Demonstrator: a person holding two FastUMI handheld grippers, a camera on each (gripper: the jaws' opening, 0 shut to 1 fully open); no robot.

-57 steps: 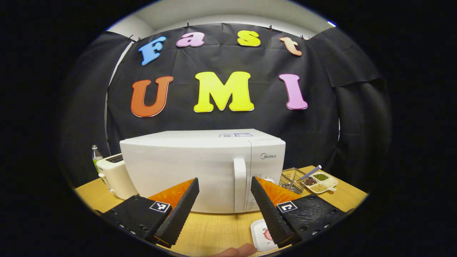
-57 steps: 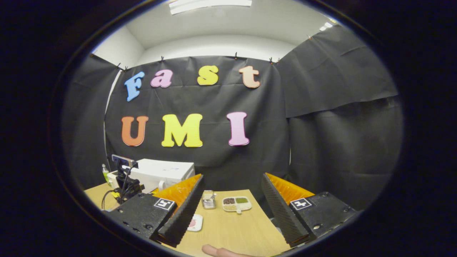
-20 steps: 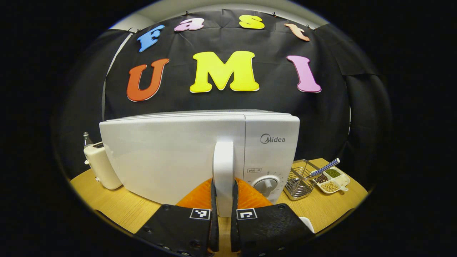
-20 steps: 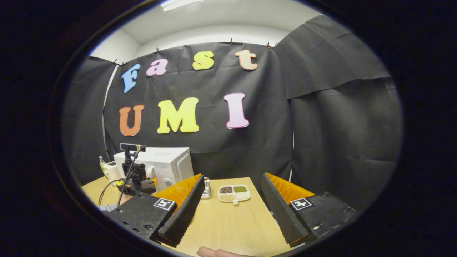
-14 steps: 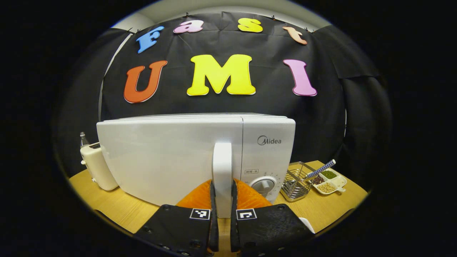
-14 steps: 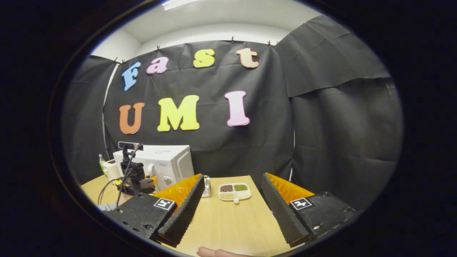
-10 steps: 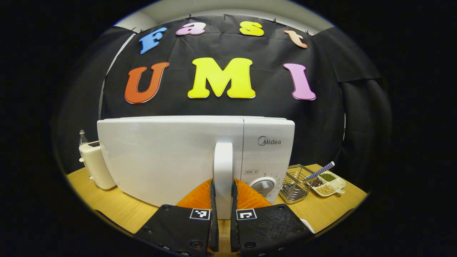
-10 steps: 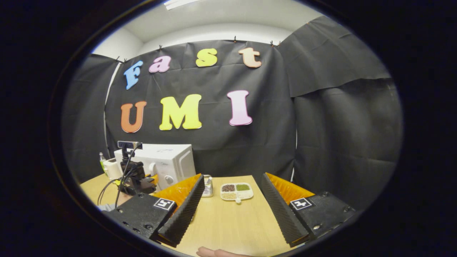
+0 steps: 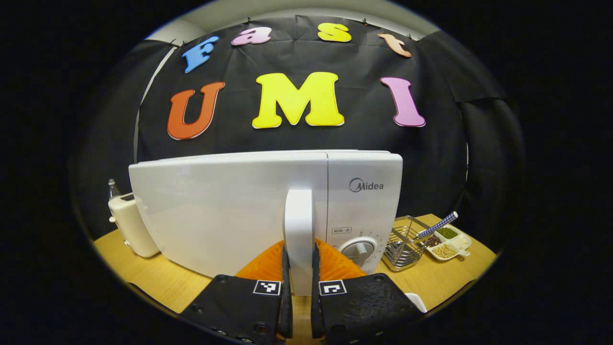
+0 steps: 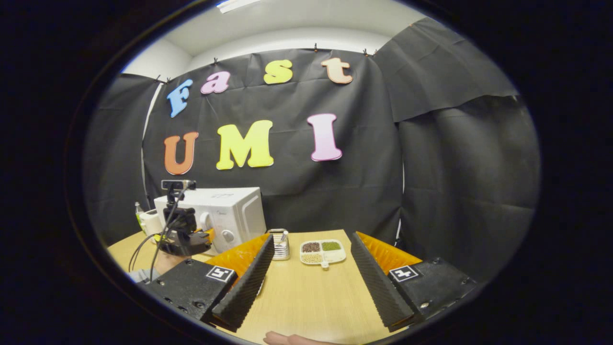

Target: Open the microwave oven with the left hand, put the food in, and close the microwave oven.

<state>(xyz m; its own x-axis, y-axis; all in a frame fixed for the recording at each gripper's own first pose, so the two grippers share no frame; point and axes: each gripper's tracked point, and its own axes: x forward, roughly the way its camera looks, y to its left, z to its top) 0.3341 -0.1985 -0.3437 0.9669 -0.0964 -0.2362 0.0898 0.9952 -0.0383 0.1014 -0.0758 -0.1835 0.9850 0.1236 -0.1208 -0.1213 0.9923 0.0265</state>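
**Handle pinched, door not yet swung**

Left gripper view: left gripper (image 9: pixel 299 306) at bottom centre, fingers (image 9: pixel 286 287) pinching the lower end of the upright white handle (image 9: pixel 298 225), one finger against each side. Microwave oven (image 9: pixel 230 206) across mid-frame, door seam flush with the control panel, so judged shut. Opening step in hand. Next: a pull back toward the camera, then an arc leftward about the hinge, judged to lie on the door's far left edge; grip to be kept firm so the smooth handle does not slip out. White plate corner (image 9: pixel 415 302) at lower right on the wooden surface (image 9: pixel 143 273), presumably the food's dish, contents hidden. Wire basket (image 9: pixel 400 244) and sectioned bean dish (image 9: pixel 448 238) at right, toaster (image 9: pixel 129 225) at left. Against the frame from about three seconds back: fingers then spread wide and short of the oven, now clamped on the handle, with the oven larger in frame.

Right gripper view: right gripper (image 10: pixel 310 282) at the bottom, fingers (image 10: pixel 244 287) spread, nothing between them, above the bare surface. Microwave oven at middle left, left gripper at its front. Compared with that earlier frame, little changed beyond a slight tilt of the view; fingers spread as before.
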